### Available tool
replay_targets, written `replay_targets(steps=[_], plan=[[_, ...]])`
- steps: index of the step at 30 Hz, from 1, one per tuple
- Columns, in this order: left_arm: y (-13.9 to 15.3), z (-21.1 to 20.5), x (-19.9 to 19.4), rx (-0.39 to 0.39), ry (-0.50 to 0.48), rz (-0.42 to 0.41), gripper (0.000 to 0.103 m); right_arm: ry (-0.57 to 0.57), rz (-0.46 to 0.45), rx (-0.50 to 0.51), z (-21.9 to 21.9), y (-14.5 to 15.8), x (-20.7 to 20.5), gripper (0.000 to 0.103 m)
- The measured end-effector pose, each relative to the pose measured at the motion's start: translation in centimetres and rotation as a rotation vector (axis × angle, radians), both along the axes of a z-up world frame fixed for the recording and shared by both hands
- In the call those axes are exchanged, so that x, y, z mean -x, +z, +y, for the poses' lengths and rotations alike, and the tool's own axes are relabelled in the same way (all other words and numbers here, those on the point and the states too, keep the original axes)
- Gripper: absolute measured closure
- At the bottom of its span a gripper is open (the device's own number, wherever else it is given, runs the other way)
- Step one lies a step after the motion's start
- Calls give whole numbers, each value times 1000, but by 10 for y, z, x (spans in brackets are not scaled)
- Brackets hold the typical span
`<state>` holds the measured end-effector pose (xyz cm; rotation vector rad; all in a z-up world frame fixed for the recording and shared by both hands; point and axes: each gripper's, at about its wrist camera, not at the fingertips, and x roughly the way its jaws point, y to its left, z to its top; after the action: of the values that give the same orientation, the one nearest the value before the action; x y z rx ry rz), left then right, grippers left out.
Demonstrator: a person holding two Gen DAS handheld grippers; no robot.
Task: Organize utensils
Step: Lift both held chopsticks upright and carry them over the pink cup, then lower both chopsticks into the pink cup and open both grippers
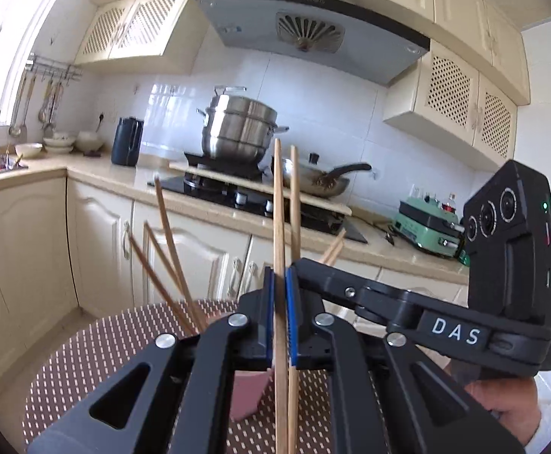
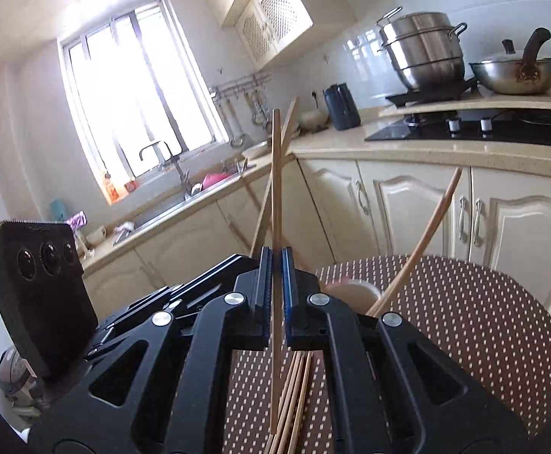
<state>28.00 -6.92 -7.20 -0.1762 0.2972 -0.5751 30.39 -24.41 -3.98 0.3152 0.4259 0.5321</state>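
My left gripper (image 1: pixel 279 276) is shut on a wooden chopstick (image 1: pixel 279 204) held upright; a second chopstick (image 1: pixel 295 204) stands just behind it. Several more chopsticks (image 1: pixel 169 249) lean out of a pink holder (image 1: pixel 249 389) under the gripper. My right gripper (image 2: pixel 276 257) is shut on another upright chopstick (image 2: pixel 275 174). A bundle of loose chopsticks (image 2: pixel 294 397) lies on the table below it. The holder's rim (image 2: pixel 355 289) shows to its right, with a chopstick (image 2: pixel 423 238) leaning out. The right gripper's body (image 1: pixel 510 227) shows in the left wrist view.
The round table has a brown dotted cloth (image 2: pixel 464 321). Cream cabinets and a counter (image 1: pixel 105 178) lie behind, with a gas hob (image 1: pixel 252 196), a steel steamer pot (image 1: pixel 241 128), a wok (image 1: pixel 321 181), a dark kettle (image 1: pixel 127 142) and a sink (image 2: pixel 184 204).
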Motion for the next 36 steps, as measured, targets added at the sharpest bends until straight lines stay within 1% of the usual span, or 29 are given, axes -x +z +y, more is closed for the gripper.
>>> replay_targets(steps=[4, 7, 10, 15, 20, 24, 30, 33, 36], plan=[[7, -2, -19, 39, 25, -53, 97, -29, -42, 8, 0, 8, -19, 97], [5, -3, -30, 61, 58, -103, 97, -57, -74, 18, -4, 14, -25, 98], [3, -5, -48, 88, 92, -124, 97, -90, -108, 31, -10, 19, -31, 98], [-4, -8, -64, 122, 130, -161, 97, -123, -152, 42, -13, 18, -38, 98], [-9, -12, -71, 117, 171, -192, 97, -133, -161, 49, -15, 11, -44, 98], [-15, -18, -74, 85, 174, -200, 97, -135, -178, 38, -15, 10, -45, 98], [-31, -21, -77, 60, 164, -157, 97, -147, -210, 43, -13, 10, -42, 98], [-37, -20, -73, 38, 169, -148, 97, -156, -220, 72, -9, 6, -40, 98], [-42, -18, -67, 29, 165, -138, 97, -153, -212, 77, -6, 0, -39, 98]])
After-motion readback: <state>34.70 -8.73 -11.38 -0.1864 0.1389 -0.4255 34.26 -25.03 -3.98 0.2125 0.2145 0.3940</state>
